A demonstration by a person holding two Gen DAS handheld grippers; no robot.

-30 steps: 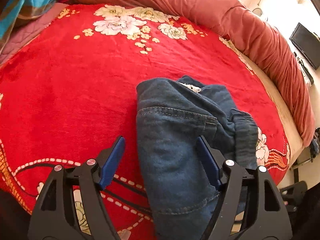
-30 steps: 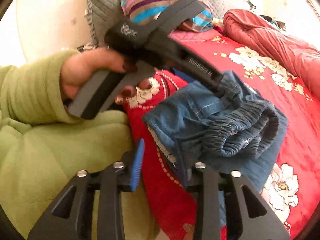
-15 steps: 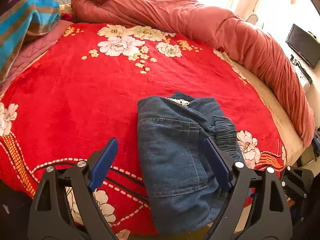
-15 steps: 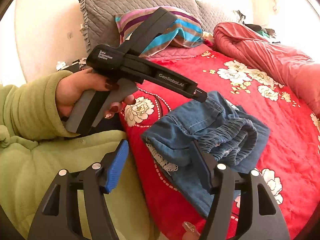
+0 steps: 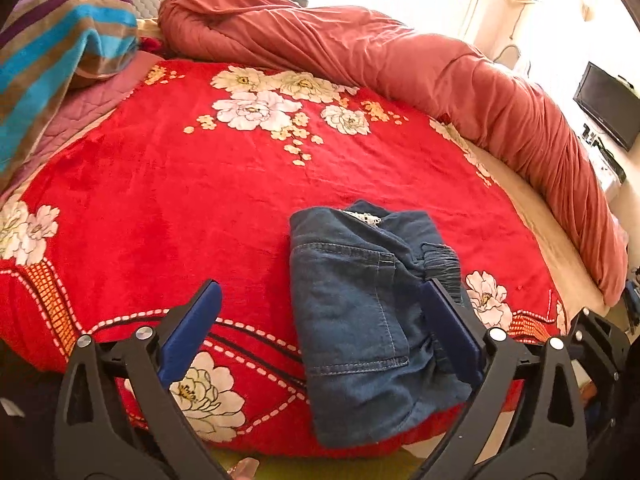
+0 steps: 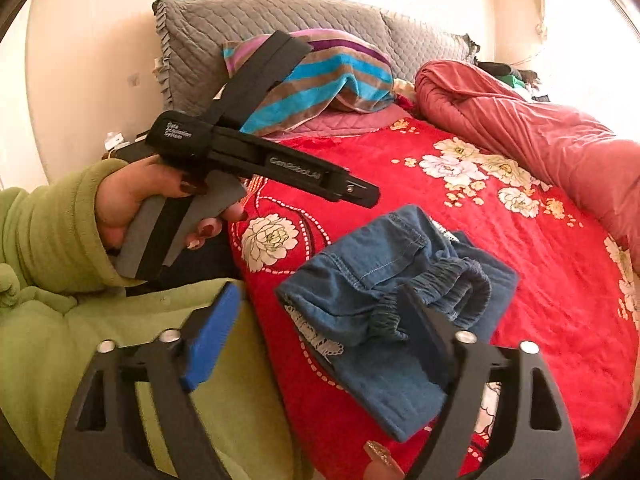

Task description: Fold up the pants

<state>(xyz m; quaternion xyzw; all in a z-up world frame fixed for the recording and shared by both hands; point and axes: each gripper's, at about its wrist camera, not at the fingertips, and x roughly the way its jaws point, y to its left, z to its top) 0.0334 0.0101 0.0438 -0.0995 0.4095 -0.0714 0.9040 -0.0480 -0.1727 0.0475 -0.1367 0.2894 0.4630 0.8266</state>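
The blue denim pants (image 5: 360,320) lie folded into a compact bundle on the red floral blanket (image 5: 180,200), near the bed's front edge. They also show in the right wrist view (image 6: 384,300), with the elastic waistband on top. My left gripper (image 5: 320,332) is open and empty, held above and in front of the bundle. My right gripper (image 6: 320,320) is open and empty, just off the bundle's near side. The left gripper's body (image 6: 260,160) shows in the right wrist view, held by a hand in a green sleeve.
A rolled pink-red duvet (image 5: 400,60) runs along the bed's far and right side. A striped towel (image 5: 52,52) and grey quilted pillows (image 6: 224,28) lie at the head. A dark TV (image 5: 608,104) stands at the right. The person's green clothing (image 6: 60,340) fills the near left.
Both grippers have pulled back and up from the pants. The bundle now lies free on the blanket, smaller in both views.
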